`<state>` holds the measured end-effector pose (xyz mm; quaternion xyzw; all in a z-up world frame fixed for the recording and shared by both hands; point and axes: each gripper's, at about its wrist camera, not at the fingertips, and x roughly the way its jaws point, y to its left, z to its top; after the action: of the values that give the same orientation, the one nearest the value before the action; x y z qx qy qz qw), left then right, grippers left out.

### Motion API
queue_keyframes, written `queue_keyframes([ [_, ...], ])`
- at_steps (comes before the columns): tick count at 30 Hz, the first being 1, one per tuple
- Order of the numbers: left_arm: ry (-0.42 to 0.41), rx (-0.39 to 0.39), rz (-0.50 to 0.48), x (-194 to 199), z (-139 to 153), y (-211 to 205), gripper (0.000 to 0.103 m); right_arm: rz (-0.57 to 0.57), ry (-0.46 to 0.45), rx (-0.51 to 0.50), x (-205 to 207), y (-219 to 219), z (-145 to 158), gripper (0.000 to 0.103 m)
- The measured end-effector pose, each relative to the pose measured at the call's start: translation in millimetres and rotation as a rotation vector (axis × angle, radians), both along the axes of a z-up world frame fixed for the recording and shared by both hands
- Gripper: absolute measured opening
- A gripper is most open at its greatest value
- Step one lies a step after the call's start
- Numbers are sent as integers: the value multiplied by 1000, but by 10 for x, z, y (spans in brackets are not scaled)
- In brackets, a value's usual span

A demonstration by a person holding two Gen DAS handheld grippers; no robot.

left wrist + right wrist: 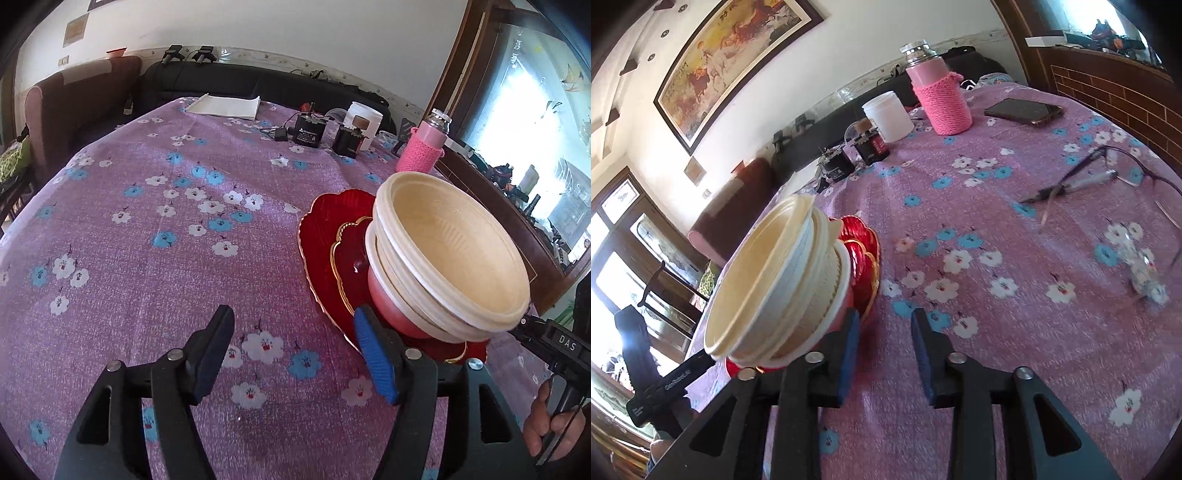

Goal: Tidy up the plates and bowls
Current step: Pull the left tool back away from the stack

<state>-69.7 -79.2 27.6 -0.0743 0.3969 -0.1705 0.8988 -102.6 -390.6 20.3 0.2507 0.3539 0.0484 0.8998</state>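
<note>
Your left gripper (295, 354) and right gripper (884, 354) are black, with blue ribbed pads and silver screws.

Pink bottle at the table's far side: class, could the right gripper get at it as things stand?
Probably yes. The right gripper is open and empty, and only bare cloth lies between it and the pink bottle; the bowl stack sits off to one side.

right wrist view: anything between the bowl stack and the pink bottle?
Mostly bare flowered tablecloth. Between bowl stack and pink bottle only the red plates' rim shows, under the stack.
</note>
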Motion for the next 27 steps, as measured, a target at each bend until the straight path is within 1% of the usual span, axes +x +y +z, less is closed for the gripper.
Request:
queue_keyframes([
  [5,-56,11,-10,-182,45,-18,71,-8,21,8,-117,2,-113,36],
  [9,-89,26,-8,-297,70,-37,74,-11,6,-11,-217,63,-119,36],
  [12,-111,40,-3,-356,93,-52,81,-1,-16,-69,-281,167,-95,38],
  [14,-122,53,-6,-381,103,-71,82,-2,-64,-116,-337,225,-41,47],
  [15,-130,61,-5,-395,112,-79,83,3,-74,-125,-348,248,-25,56],
  [16,-135,69,-4,-408,116,-88,85,22,-91,-123,-355,266,-10,62],
  [20,-152,110,-3,-447,127,-138,89,24,-99,-114,-367,252,-12,64],
  [23,-157,131,-8,-452,128,-168,90,34,-113,-105,-382,259,1,65],
  [27,-162,151,-19,-458,126,-204,91,38,-118,-105,-390,272,3,70],
])
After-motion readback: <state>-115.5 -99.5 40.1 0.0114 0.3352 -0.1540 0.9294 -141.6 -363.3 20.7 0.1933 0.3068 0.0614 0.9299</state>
